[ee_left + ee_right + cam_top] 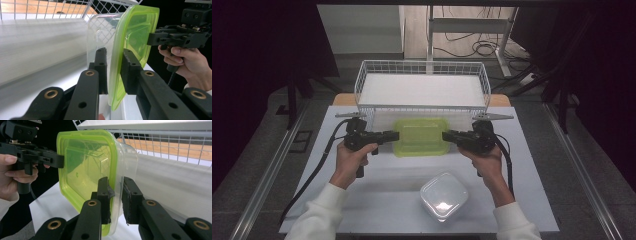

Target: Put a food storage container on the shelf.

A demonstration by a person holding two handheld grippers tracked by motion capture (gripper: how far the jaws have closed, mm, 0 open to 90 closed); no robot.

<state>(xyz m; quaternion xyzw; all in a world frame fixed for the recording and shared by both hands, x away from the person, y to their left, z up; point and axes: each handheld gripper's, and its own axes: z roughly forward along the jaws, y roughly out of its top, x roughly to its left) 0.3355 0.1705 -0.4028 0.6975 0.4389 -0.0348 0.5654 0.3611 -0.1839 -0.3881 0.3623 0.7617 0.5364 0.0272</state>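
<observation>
two handheld grippers clamp a green-lidded container from opposite sides, just in front of a wire basket.

seen from the high view, the left gripper (393,135) and right gripper (448,135) meet the container (420,136) at its left and right edges, over the white table (377,200) and right against the front of the white wire basket (422,67). in the left gripper view, the jaws are pinched on the rim of the green lid (132,37) and the clear wall beneath it. in the right gripper view, the jaws likewise pinch the lid edge and clear body (126,157). a second clear container (444,195), closed with a clear lid, rests on the table nearer the person, well apart from the grippers. white sleeves (319,215) cover both forearms.
</observation>
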